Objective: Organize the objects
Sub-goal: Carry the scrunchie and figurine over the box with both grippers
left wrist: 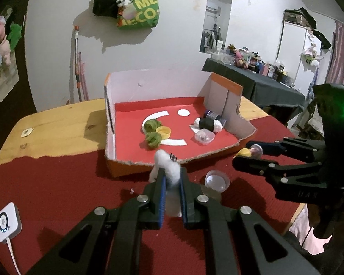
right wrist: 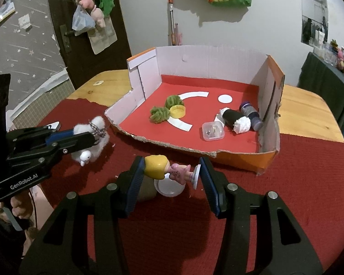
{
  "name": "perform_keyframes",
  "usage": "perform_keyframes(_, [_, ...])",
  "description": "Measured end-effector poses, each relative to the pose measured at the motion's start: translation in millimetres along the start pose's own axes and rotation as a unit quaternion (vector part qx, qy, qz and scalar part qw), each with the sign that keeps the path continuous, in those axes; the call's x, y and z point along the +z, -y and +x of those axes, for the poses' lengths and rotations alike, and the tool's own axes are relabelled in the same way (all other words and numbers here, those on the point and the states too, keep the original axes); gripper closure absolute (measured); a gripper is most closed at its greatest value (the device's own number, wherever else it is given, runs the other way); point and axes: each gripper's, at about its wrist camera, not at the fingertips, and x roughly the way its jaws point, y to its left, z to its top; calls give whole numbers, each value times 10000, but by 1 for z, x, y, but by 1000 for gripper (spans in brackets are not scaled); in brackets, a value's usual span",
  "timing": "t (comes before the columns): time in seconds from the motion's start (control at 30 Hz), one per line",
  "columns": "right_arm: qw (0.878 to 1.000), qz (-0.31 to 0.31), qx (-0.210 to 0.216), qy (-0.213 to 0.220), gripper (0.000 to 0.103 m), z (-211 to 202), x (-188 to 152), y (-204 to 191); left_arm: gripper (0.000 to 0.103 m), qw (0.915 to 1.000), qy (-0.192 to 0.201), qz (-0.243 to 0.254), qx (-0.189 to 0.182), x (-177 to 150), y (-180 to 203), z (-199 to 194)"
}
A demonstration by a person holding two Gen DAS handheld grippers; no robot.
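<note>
Two grippers work over a red cloth [right wrist: 286,183] on a wood table [right wrist: 305,105], just in front of a cardboard box [right wrist: 217,59] w/ white walls, orange outside, red floor w/ white shapes; front edge torn low. Box holds, big to small: black roll w/ white ends [right wrist: 235,120] beside a dark purple jar [right wrist: 251,114] at its right wall, 2 green pom-poms [right wrist: 159,113] touching a yellow cap [right wrist: 177,111] nr the middle, clear lidded tub [right wrist: 212,131] nr the front. Left gripper [left wrist: 172,178] is clamped on a white fluffy toy [left wrist: 166,163] w/ a checked bow, held off the cloth, just short of the box front. Right gripper [right wrist: 169,176] has its blue pads [right wrist: 135,183] on both ends of a doll [right wrist: 169,168], yellow hair, pink body, white disc base, lying sideways betw them; looks pinched, held above a white cup [right wrist: 169,186] on the cloth. Room: white wall w/ a green bag [left wrist: 140,9] hung up, dark door [right wrist: 89,23] w/ plush toys, cluttered side table [left wrist: 252,73] at right. White device [left wrist: 6,222] w/ cable at cloth's left edge.
</note>
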Motion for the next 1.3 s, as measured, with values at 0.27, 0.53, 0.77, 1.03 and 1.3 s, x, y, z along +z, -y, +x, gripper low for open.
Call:
perform_keyframes(0.27, [10000,-11,40,1,55,2,10,5,92,9999,88,119,-55,16,7,6])
perform_keyframes(0.53, [9999,-56,104,-35,55,10,23,8,92,9996,134,226,-69,31,10,17])
perform_keyframes(0.77, [9997,-9,189,-161,55,24,33,16,92,9995,39,286,-127,38,10,31])
perform_keyframes(1.03, [9986,70,323,-417,55,46,42,26,92,9991,-162,297,-242,42,7,50])
perform_keyframes(1.3, [9968,86,395,-691,55,70,45,32,92,9982,-338,337,-374,45,3,68])
